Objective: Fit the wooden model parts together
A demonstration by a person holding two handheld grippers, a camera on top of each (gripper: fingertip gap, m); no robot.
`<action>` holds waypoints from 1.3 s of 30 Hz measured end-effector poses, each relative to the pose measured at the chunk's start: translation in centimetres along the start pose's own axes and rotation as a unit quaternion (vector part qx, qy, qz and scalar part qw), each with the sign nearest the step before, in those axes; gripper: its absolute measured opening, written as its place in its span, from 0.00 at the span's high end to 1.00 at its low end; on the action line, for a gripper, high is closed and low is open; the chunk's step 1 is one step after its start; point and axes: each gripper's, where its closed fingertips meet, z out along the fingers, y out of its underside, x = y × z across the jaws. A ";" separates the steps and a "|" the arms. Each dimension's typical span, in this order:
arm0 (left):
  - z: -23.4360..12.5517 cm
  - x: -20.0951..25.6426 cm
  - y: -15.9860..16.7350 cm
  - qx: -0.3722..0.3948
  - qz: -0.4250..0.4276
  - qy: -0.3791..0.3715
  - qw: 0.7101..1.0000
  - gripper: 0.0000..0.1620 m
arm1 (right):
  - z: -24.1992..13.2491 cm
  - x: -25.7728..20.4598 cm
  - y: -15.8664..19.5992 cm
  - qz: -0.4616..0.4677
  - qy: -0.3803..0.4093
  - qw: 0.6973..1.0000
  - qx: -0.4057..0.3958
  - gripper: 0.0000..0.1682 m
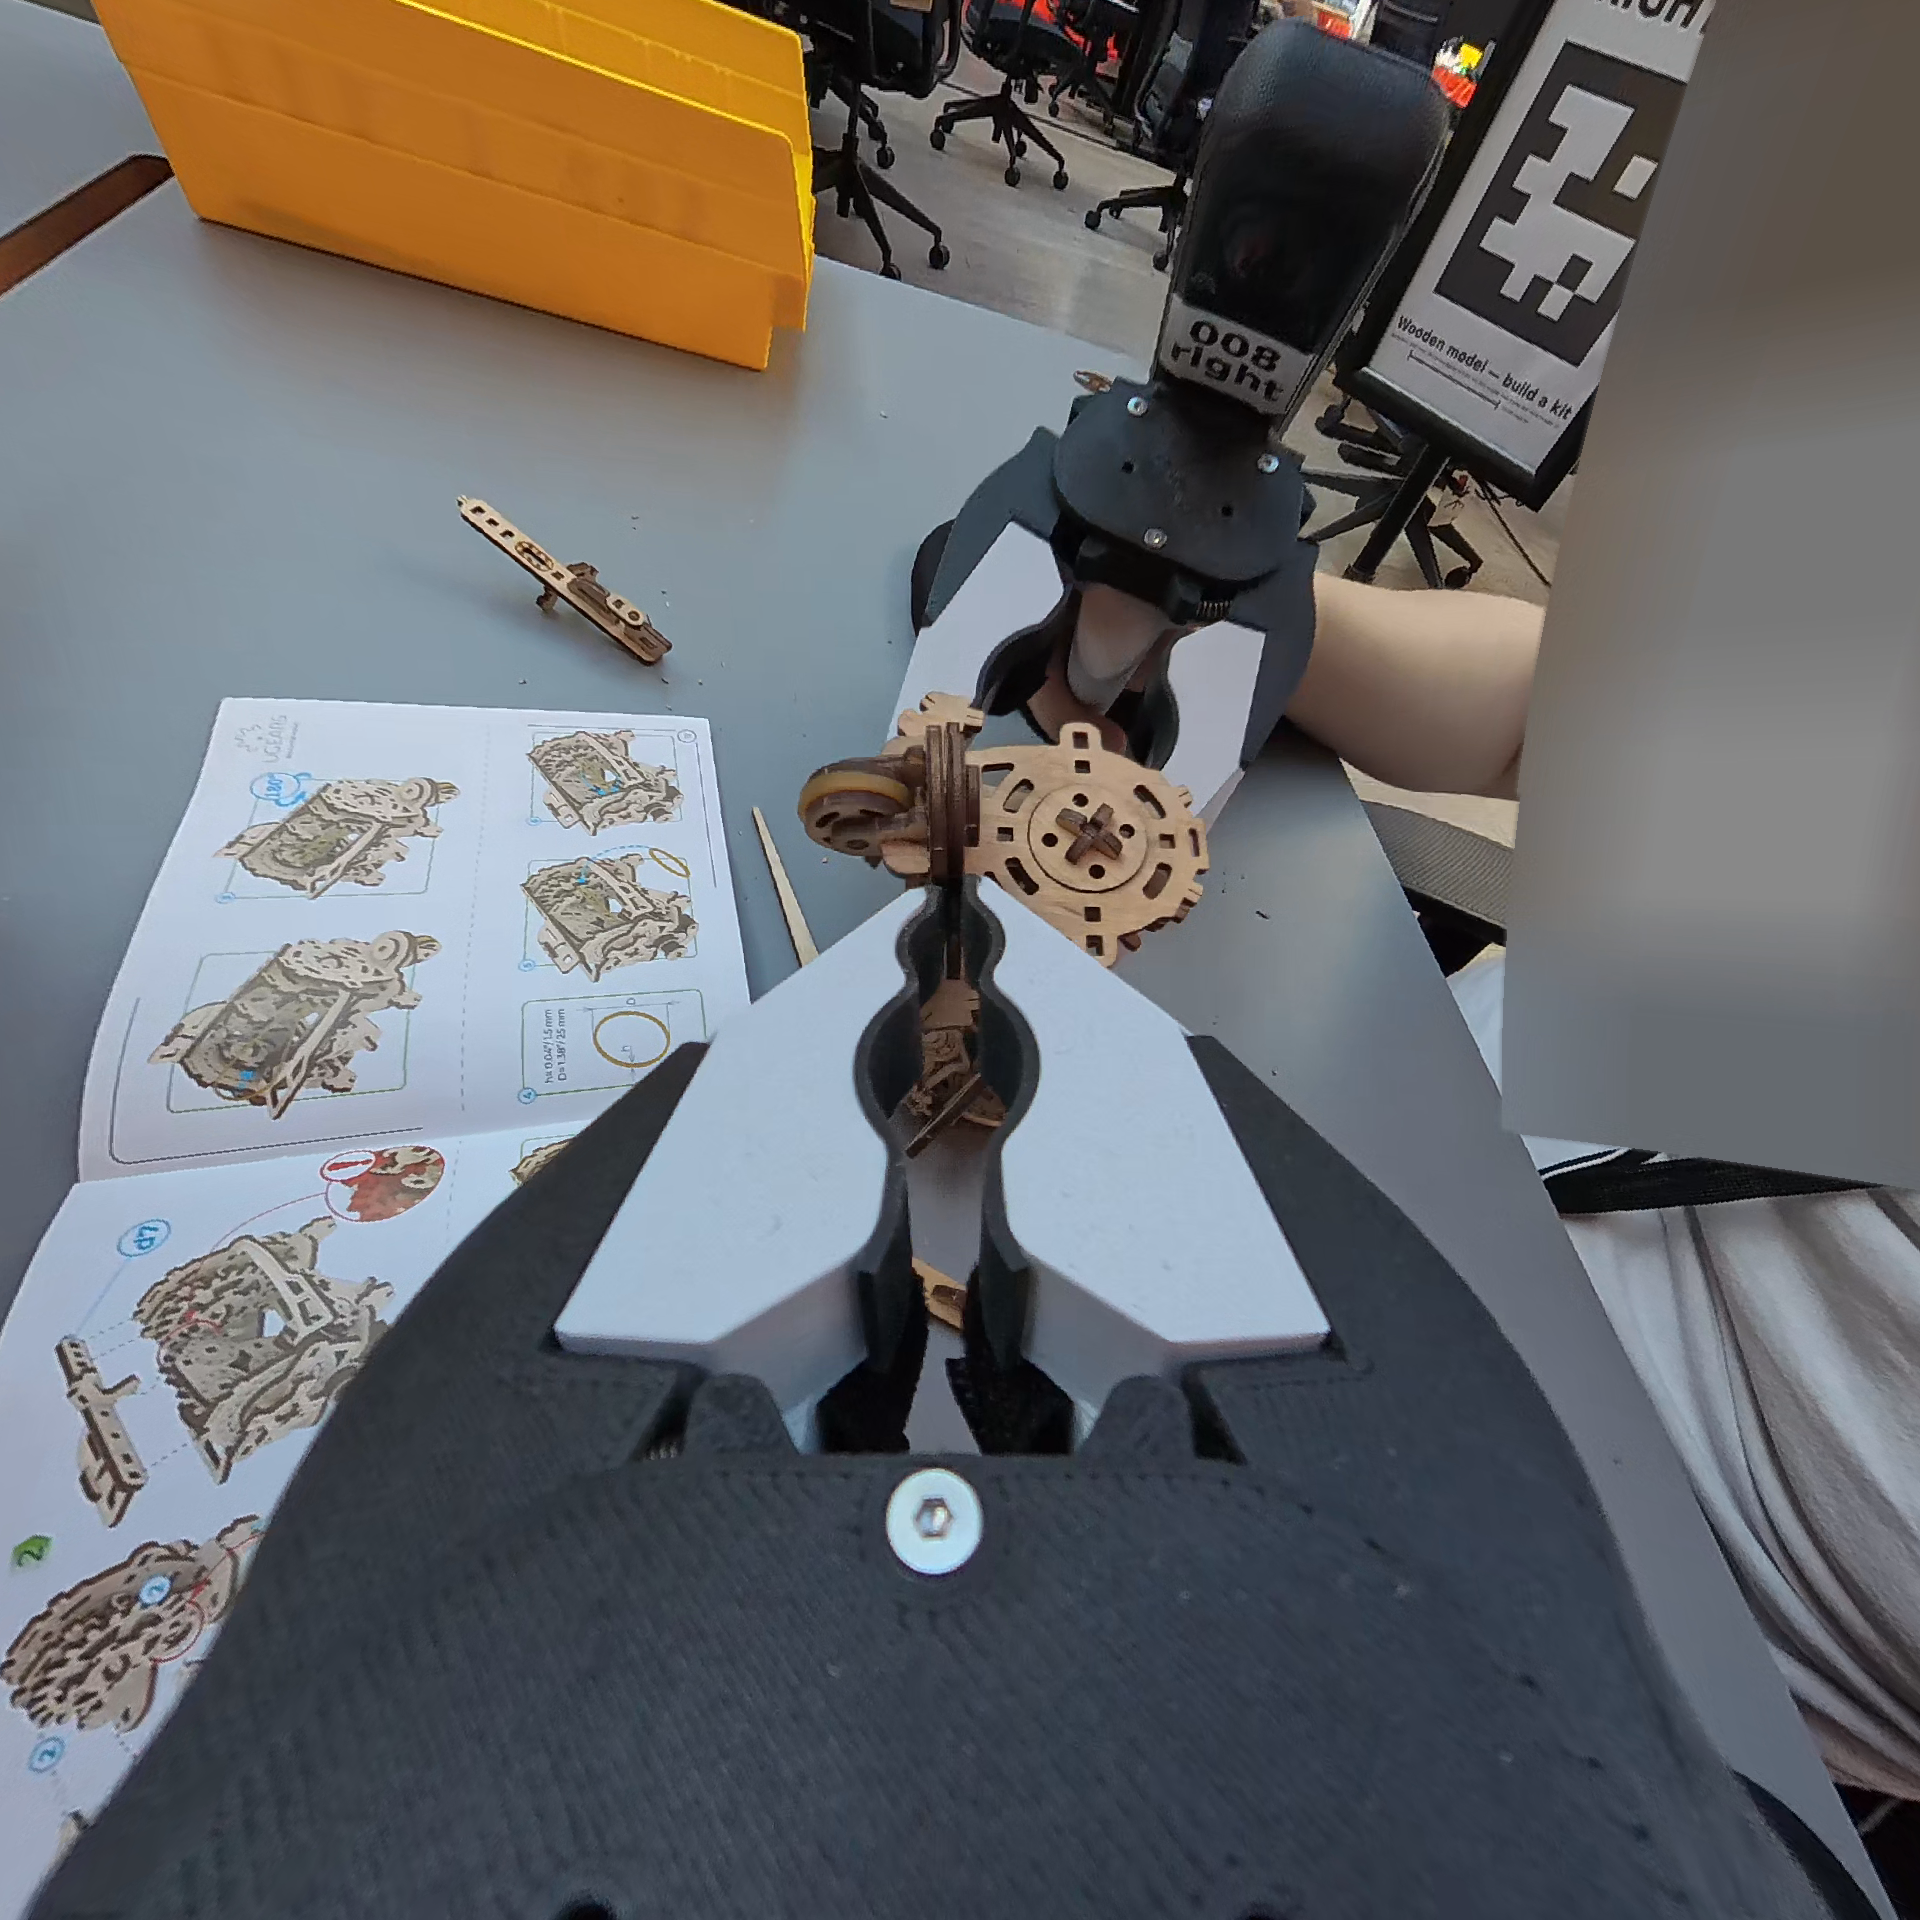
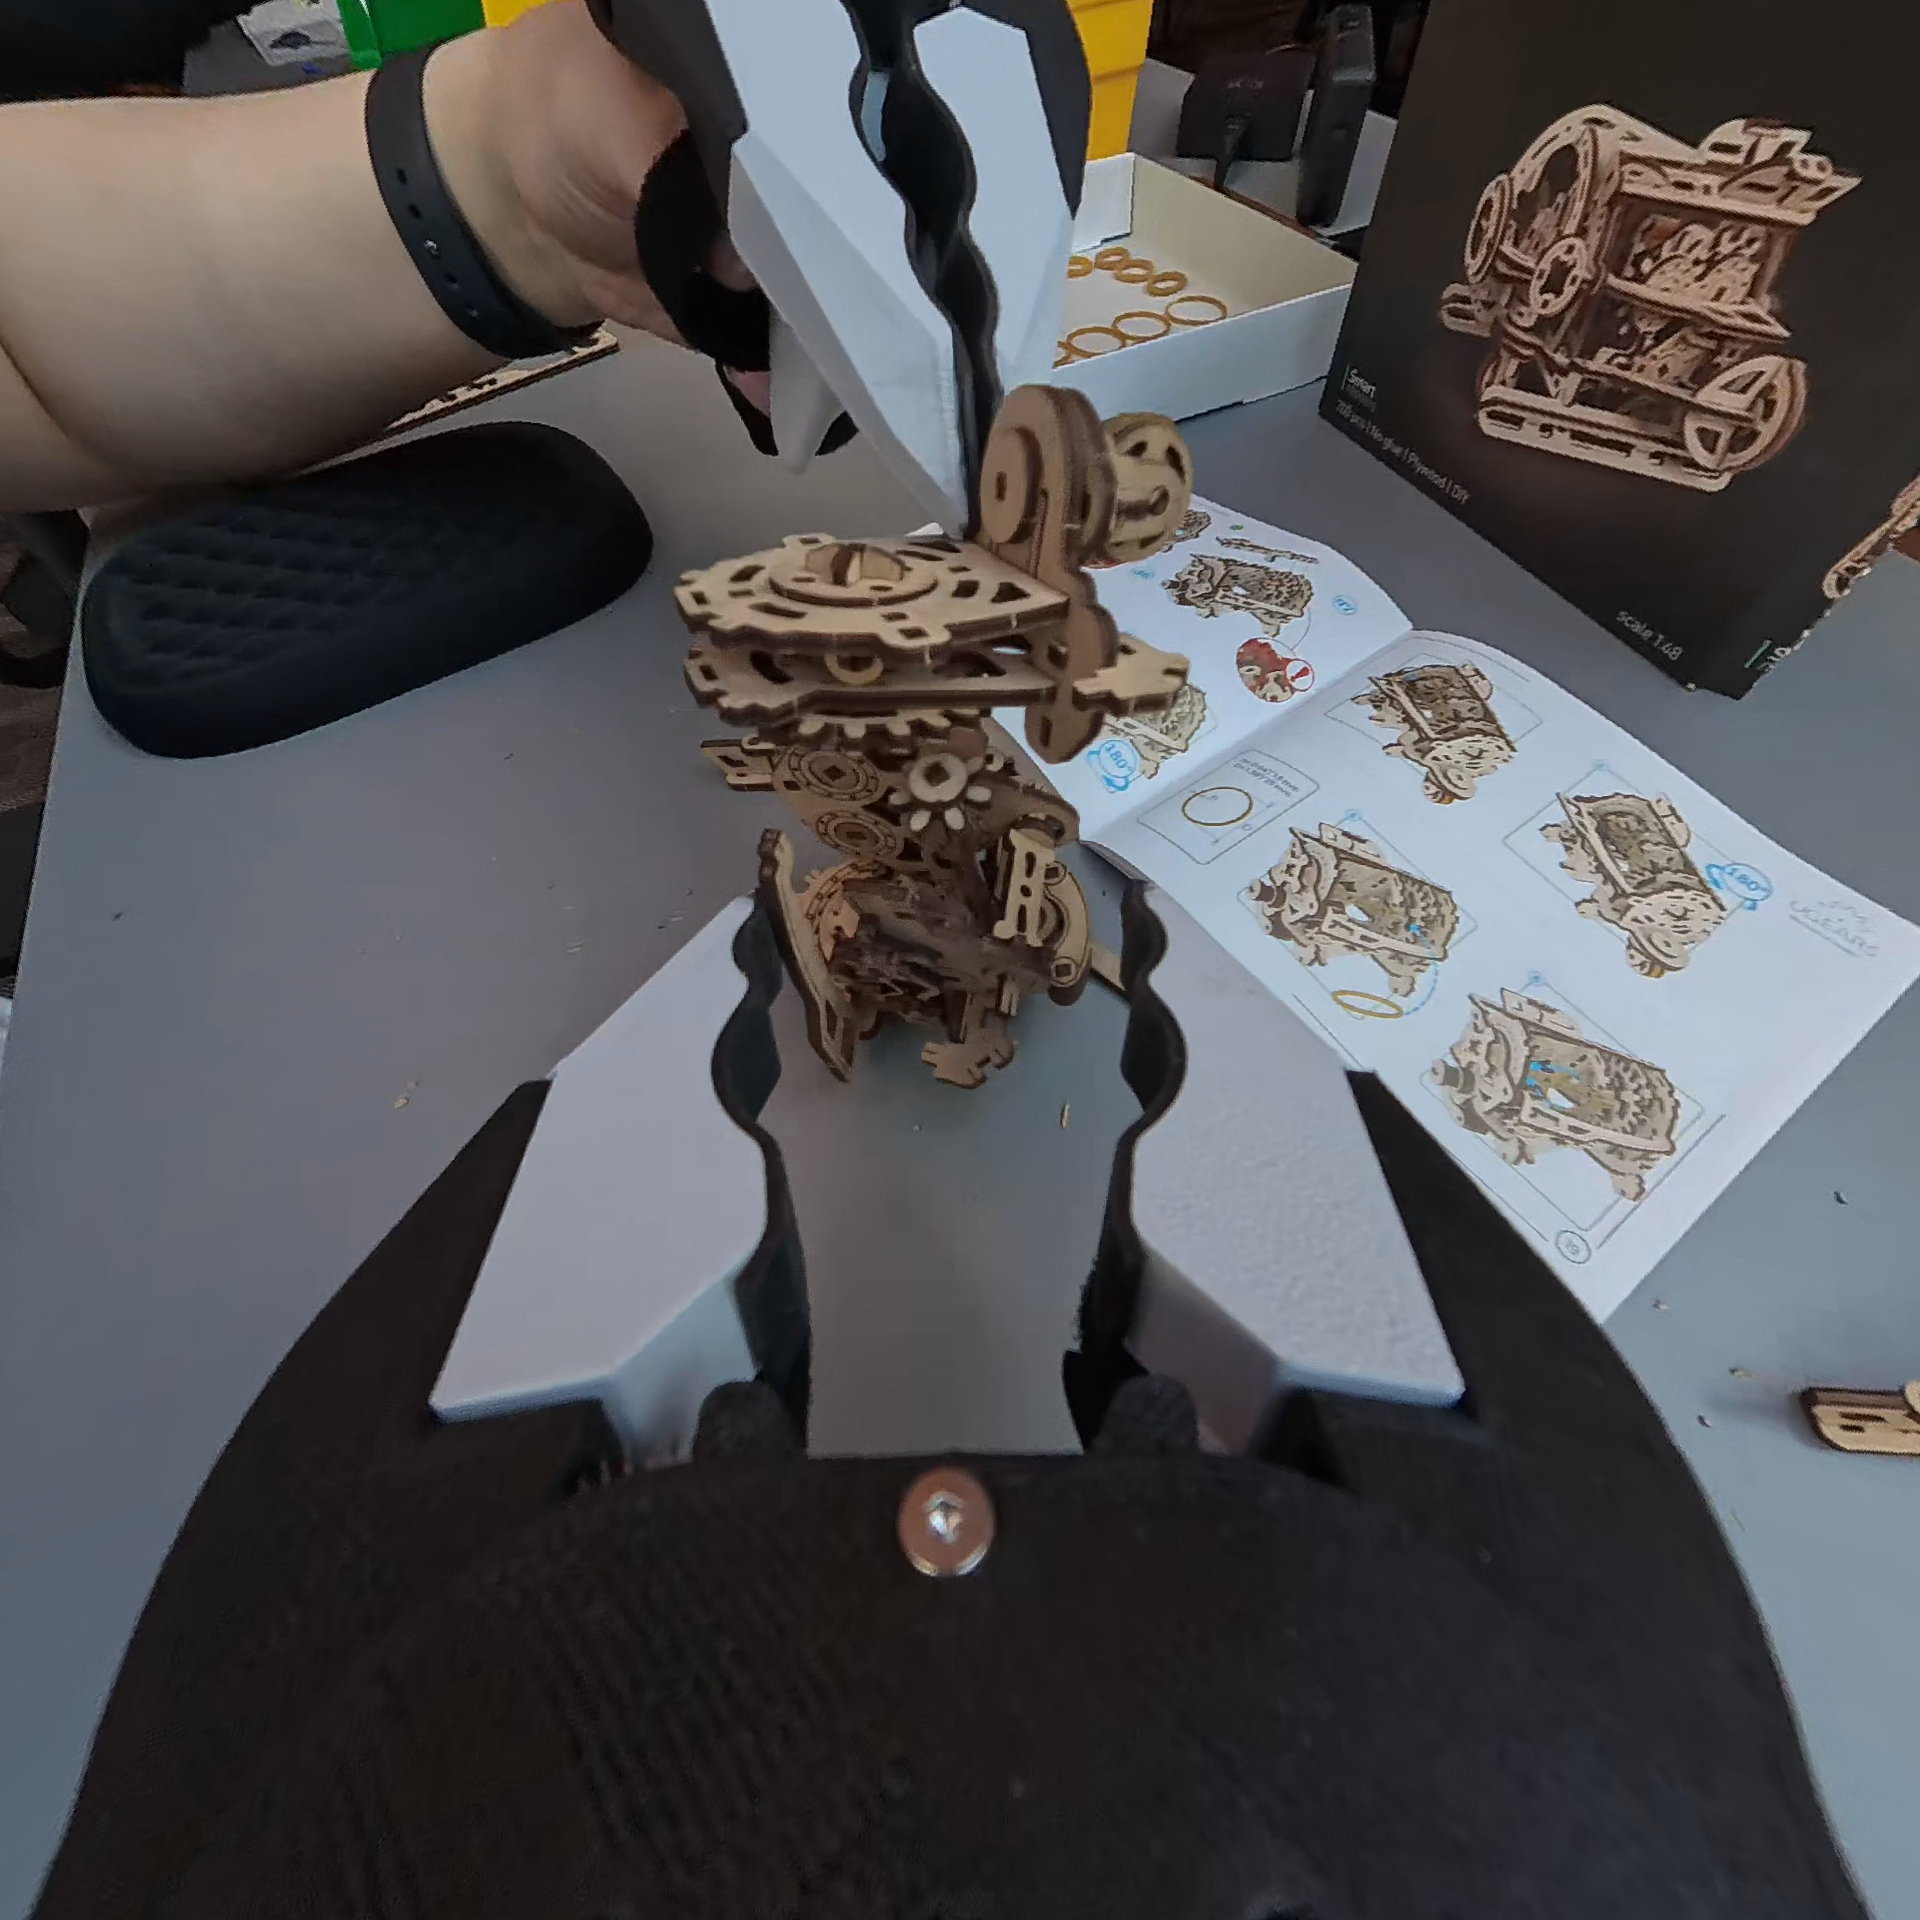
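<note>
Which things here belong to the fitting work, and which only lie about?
In use:
- tall, partly built light-brown wooden model, pinched at its top by the closed left gripper
- open right gripper, jaws either side of the model's base
- open white instruction booklet

Lying about:
- yellow plastic bin
- black padded wrist rest
- loose slotted wooden strip
- dark kit box

Writing seen, wording not taken down:
- White label [image 1: 1231,358], bold black print, on the handle of the right gripper [image 1: 1075,727].
- Standing sign [image 1: 1507,312]: black-and-white square marker, lines of print beneath.
- Open instruction booklet [image 2: 1455,883] on the table: circled step numbers, small measurements, pale brand mark at a corner.
- Dark box [image 2: 1621,312]: small light print along its lower edge.
</note>
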 end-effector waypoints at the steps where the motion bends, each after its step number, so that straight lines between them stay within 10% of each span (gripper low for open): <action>1: 0.0 0.1 -0.2 0.006 -0.004 0.003 1.000 1.00 | 0.2 0.0 0.1 0.006 -0.002 1.000 -0.005 0.65; 22: -3.6 -1.1 -1.4 0.078 -0.043 -0.030 0.996 1.00 | -3.6 -2.7 0.4 0.127 0.113 0.985 0.029 0.85; 27: -4.9 -1.2 -2.9 0.096 -0.035 -0.036 0.994 1.00 | -1.9 -6.0 1.5 0.405 -0.026 0.911 0.078 0.90; 39: -7.5 2.8 -7.9 0.128 0.036 -0.040 0.990 1.00 | 1.8 -3.5 3.4 0.532 0.090 0.841 0.053 0.87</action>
